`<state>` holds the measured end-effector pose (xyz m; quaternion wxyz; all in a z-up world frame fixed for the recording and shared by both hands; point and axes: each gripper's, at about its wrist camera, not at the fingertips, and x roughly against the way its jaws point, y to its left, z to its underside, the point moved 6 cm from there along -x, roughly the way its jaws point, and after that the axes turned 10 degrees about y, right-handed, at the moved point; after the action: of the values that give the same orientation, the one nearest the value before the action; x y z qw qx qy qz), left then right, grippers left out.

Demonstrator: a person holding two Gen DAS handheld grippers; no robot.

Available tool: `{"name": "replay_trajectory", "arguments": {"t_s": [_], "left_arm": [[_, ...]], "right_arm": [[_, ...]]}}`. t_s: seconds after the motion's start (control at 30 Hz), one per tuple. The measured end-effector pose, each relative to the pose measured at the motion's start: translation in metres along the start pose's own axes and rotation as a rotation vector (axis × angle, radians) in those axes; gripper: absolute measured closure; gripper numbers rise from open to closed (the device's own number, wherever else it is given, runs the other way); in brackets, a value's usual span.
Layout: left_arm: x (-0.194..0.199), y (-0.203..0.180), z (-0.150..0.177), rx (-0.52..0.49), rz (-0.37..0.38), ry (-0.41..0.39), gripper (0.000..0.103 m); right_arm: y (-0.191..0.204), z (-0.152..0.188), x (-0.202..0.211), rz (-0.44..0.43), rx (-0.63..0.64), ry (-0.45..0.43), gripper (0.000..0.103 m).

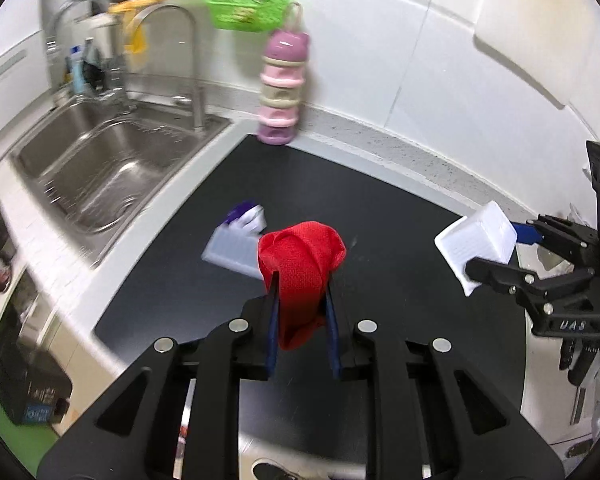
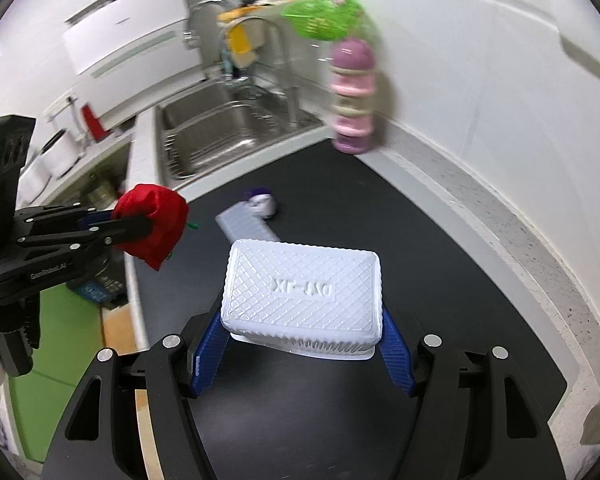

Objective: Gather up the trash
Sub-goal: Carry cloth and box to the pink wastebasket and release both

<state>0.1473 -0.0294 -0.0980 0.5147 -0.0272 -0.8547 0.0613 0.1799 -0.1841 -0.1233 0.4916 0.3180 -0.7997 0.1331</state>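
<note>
Both pieces of trash are lifted clear of the black bench (image 1: 380, 208) for carrying off — left fingers (image 1: 302, 284) pinched narrow on the red cloth (image 1: 300, 256), right fingers (image 2: 302, 334) spread wide, clamping the white tub (image 2: 302, 292).

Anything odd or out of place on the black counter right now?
Two leftovers: a white ridged lid lying askew and a small purple-and-white wad just behind it, loose mid-counter. No spill visible. Red cloth and white container are already in the grippers.
</note>
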Motion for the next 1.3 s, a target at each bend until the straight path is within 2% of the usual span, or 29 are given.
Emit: {"name": "replay_trajectory", "arguments": {"t_s": [0.13,0.4,0.53,0.73,0.87,0.93,1.2,1.3], "left_arm": [[0.042,0.032,0.050,0.062,-0.056,-0.012,0.084],[0.097,0.105,0.148,0.238,-0.148,-0.017,0.084],[0.110,0.143,0.196,0.330,-0.186,-0.002,0.084],[0.110,0.198,0.264,0.459,-0.224,0.041,0.084],[0.084,0.237,0.304,0.530,-0.222,0.085,0.084],[0.061,0.254,0.322,0.553,-0.220,0.107,0.084],[-0.067,0.332,0.398,0.639,-0.210,0.183,0.084],[-0.112,0.356,0.419,0.655,-0.205,0.195,0.080]], "right_arm": [[0.048,0.006,0.011,-0.033,0.073,-0.013,0.038],[0.158,0.011,0.007,-0.139,0.238,-0.012,0.038],[0.219,0.015,-0.011,-0.198,0.325,0.013,0.038],[0.308,0.028,-0.061,-0.283,0.439,0.087,0.038],[0.355,0.041,-0.111,-0.287,0.515,0.140,0.038],[0.373,0.051,-0.150,-0.280,0.548,0.177,0.038],[0.405,0.085,-0.286,-0.250,0.605,0.279,0.038],[0.406,0.097,-0.323,-0.244,0.611,0.299,0.038]]}}
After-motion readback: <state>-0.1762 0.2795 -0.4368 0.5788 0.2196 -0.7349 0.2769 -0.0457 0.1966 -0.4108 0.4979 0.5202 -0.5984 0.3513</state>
